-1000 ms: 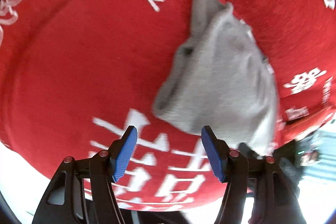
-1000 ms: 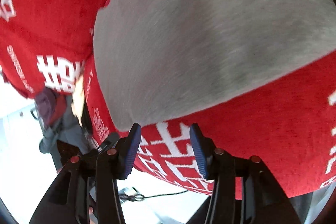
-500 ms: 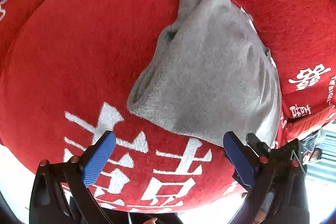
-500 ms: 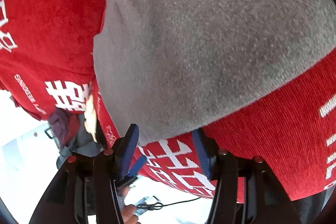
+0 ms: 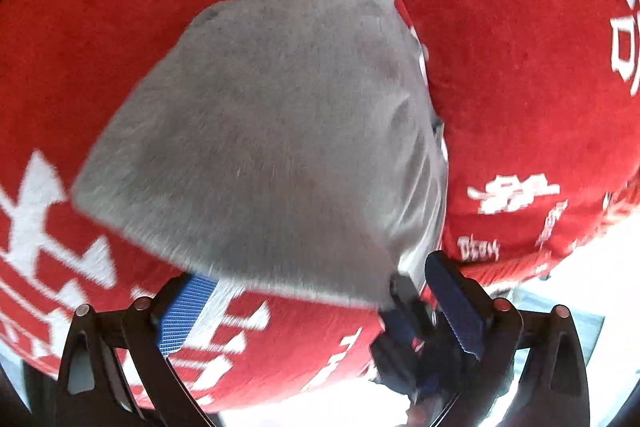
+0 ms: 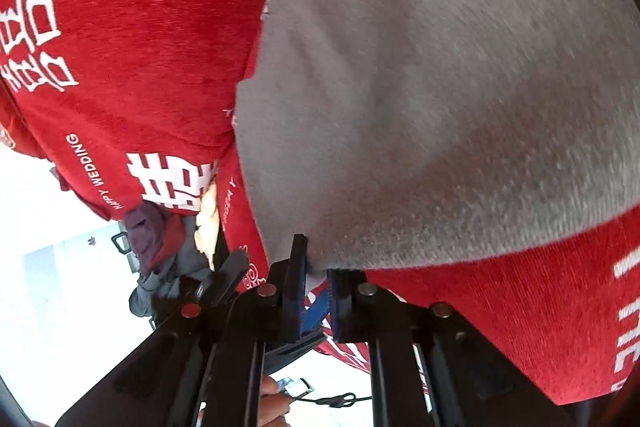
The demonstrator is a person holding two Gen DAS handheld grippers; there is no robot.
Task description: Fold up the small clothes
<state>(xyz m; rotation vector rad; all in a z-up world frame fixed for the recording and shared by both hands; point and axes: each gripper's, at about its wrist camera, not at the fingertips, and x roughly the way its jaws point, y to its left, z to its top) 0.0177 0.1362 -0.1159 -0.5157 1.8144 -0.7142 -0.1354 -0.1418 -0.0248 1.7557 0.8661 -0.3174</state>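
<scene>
A grey cloth (image 5: 264, 131) was seen lying on a red cushion (image 5: 520, 59) printed with white characters, its far tip reaching the seam between two cushions. The left hand-held gripper (image 5: 320, 307) was held wide apart at the cloth's near edge, one blue pad (image 5: 182, 311) just under the fabric's hem and the other off its right corner; nothing was clamped. In the right wrist view, the right hand-held gripper (image 6: 316, 287) was closed tight on the near corner of the cloth (image 6: 440, 107), the fabric pinched between its pads. A pile of clothes (image 6: 156, 243) was glimpsed beyond the cushion's edge, to the left.
</scene>
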